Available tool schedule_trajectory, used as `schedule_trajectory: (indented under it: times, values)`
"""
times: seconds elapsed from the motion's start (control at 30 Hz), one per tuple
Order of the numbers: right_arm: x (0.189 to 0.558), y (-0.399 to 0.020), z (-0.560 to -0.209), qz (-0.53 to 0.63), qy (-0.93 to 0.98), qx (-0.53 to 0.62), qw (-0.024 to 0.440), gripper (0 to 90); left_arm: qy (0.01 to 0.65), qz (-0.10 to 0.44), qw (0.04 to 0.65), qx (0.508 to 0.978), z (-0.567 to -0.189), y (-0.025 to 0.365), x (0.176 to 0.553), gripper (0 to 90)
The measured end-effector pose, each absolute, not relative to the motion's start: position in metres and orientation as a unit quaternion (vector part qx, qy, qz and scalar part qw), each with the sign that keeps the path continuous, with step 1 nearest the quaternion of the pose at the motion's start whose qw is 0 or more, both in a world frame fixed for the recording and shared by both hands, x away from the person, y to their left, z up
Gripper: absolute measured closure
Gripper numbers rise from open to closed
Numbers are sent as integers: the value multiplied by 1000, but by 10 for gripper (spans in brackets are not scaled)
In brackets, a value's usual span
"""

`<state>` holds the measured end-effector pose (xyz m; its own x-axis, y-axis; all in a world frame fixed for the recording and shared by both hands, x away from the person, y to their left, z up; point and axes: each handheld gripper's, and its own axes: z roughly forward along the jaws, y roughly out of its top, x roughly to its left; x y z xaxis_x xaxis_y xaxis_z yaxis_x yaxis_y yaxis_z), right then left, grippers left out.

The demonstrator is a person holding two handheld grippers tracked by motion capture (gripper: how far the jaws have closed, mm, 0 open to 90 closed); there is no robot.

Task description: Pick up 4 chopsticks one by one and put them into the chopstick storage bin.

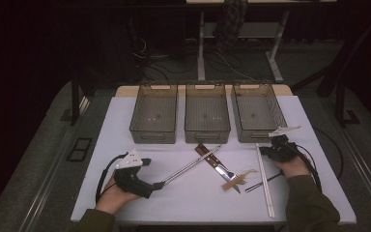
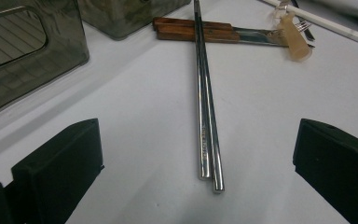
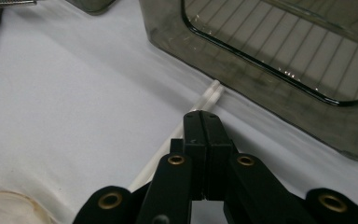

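My left gripper [image 1: 150, 178] lies low at the table's front left, held in a hand, jaws open wide. In the left gripper view the near ends of a pair of metal chopsticks [image 2: 207, 135] lie on the table between the open jaws of my left gripper [image 2: 198, 130], touching neither. These chopsticks [image 1: 188, 166] run diagonally up to the right. My right gripper [image 1: 269, 150] is at the right, near the right bin. In the right gripper view my right gripper [image 3: 203, 117] is shut, its tips just above a pair of white chopsticks [image 3: 213, 93] and nothing visible between the jaws.
Three grey see-through bins [image 1: 152, 136] [image 1: 206, 136] [image 1: 253, 136] stand in a row at the back. Wooden-handled cutlery [image 1: 210, 157] lies crossed under the metal chopsticks, with a small pale utensil [image 1: 236, 181] beside it. The white chopsticks [image 1: 266, 183] run toward the front edge.
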<state>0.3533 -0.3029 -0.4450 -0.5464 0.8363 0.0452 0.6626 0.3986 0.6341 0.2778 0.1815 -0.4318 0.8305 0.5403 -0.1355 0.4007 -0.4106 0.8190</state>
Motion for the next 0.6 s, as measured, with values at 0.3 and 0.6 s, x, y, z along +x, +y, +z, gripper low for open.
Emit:
schedule_trajectory:
  times: [0.3,0.6]
  values:
    - [352,-296,-445,314,832,435,139,891,281,74,464,837,-432,181,278,0]
    - [351,-294,-441,322,823,445,141,829,281,74,463,837,-432,181,278,0]
